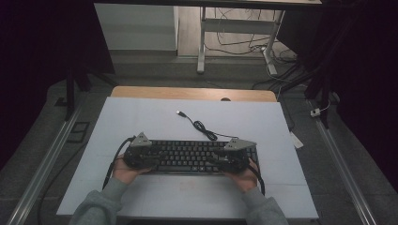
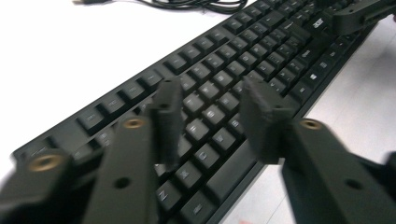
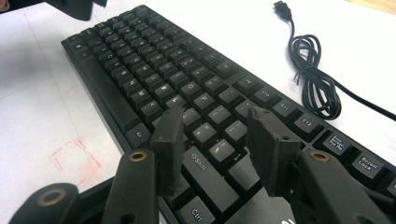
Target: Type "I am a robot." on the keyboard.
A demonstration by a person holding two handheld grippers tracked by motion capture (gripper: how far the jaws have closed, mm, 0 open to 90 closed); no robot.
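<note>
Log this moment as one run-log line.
left gripper: open, over keyboard left end | right gripper: open, over its right end | cable: loose on table, unplugged

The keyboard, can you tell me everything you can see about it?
The keyboard is black, looks like plastic, and has many rows of keys with pale letters. It lies flat on the white table top, its long side across in front of the person. A black cable, partly bundled in loops, runs from it to a plug lying loose on the table. The left gripper and right gripper hover open over its two ends.
</note>
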